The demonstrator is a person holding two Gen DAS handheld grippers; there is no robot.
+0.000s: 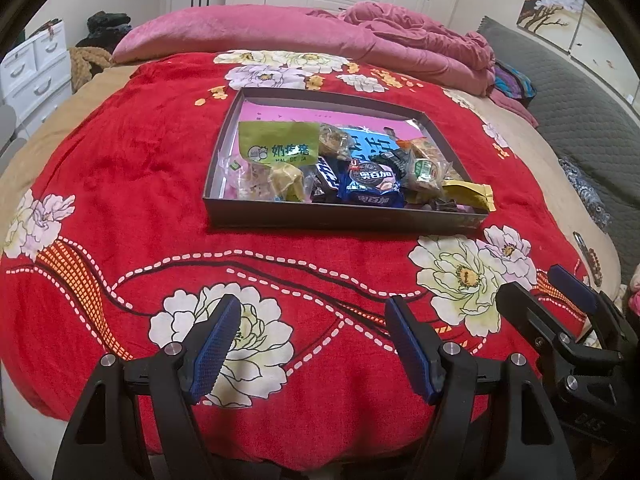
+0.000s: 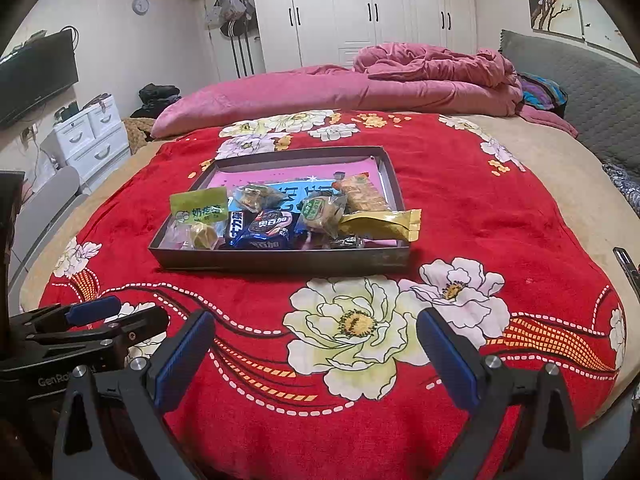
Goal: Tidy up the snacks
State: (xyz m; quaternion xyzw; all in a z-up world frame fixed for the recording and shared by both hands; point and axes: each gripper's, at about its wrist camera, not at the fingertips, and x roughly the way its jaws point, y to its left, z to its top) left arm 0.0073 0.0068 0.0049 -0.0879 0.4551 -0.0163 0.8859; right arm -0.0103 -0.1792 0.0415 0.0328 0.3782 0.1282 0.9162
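A shallow dark box (image 1: 344, 218) (image 2: 280, 260) lies on the red flowered blanket (image 1: 140, 184) (image 2: 460, 208) and holds several snack packs. Among them are a green pack (image 1: 280, 142) (image 2: 198, 208), a blue cookie pack (image 1: 372, 184) (image 2: 268, 232) and a yellow pack (image 1: 472, 196) (image 2: 380, 224) that overhangs the box's right edge. My left gripper (image 1: 314, 344) (image 2: 120, 314) hangs open over the blanket, short of the box, with nothing between its fingers. My right gripper (image 2: 316, 352) (image 1: 544, 288) is open too, empty, beside the left one.
A folded pink quilt (image 1: 400, 40) (image 2: 420, 76) lies along the far side of the bed. A grey headboard (image 1: 580, 120) stands at the right. White drawers (image 1: 32, 68) (image 2: 92, 136) stand to the left, wardrobes (image 2: 360, 12) behind. A dark metal object (image 2: 628, 268) lies near the bed's right edge.
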